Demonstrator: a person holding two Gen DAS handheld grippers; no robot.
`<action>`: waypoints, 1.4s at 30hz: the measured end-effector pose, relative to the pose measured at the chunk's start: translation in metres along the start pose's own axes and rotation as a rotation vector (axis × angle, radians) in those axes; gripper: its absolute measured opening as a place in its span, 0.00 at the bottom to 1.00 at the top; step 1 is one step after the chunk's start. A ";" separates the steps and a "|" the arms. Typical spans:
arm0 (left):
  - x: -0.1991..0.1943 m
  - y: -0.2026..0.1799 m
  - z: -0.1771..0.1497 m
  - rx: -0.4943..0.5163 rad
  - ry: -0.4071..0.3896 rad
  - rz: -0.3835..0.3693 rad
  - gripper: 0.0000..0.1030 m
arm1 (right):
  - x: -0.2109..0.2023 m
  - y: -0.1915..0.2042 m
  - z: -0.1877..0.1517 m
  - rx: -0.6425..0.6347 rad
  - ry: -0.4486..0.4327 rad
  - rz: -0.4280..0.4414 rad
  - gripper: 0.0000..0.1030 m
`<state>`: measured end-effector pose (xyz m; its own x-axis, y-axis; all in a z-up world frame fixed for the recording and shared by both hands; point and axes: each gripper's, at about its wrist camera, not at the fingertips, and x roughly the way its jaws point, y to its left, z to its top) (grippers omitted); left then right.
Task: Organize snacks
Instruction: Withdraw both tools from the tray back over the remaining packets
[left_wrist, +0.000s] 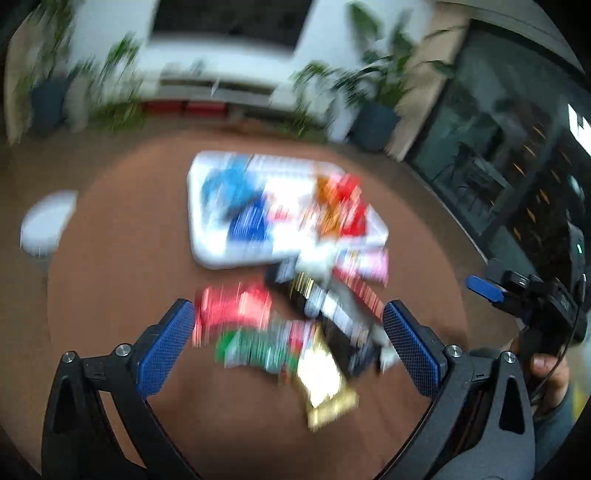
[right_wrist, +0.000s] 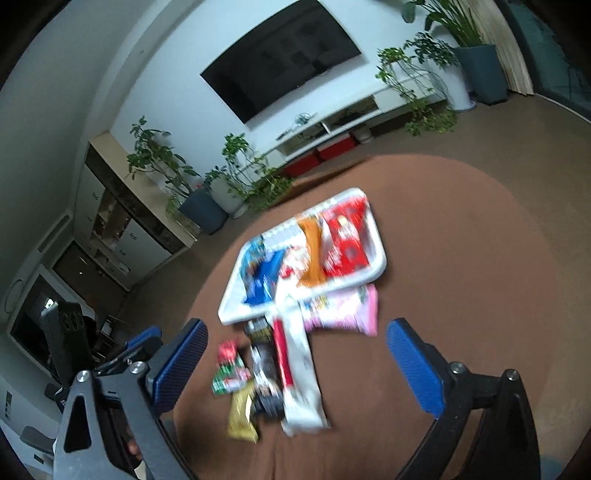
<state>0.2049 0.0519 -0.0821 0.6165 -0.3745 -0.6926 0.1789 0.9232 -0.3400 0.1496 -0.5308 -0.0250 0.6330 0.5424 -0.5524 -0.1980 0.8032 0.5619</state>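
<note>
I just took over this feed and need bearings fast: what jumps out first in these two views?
The white tray on the round brown table catches the eye, already holding blue, orange and red snack packs. Nearer the cameras, a loose heap of packets lies on the table just off the tray's near edge, with a pink pack against it. The left gripper and right gripper both hover open and empty above that heap.

Glossy foil snack packets (right_wrist: 301, 373), smooth white plastic tray (right_wrist: 378, 266), matt brown cloth tabletop (right_wrist: 461, 277).
</note>
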 end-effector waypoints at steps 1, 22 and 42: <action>0.001 0.007 -0.011 -0.043 0.020 -0.006 1.00 | -0.001 -0.001 -0.009 0.006 0.011 -0.004 0.97; 0.043 -0.037 -0.053 0.032 0.164 0.042 0.97 | 0.000 0.011 -0.074 -0.120 0.104 -0.120 0.85; 0.068 -0.039 -0.053 0.078 0.220 0.109 0.53 | -0.005 0.007 -0.071 -0.143 0.072 -0.115 0.83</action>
<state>0.1995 -0.0140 -0.1502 0.4554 -0.2738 -0.8471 0.1843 0.9599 -0.2112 0.0917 -0.5104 -0.0624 0.6036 0.4568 -0.6535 -0.2349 0.8851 0.4017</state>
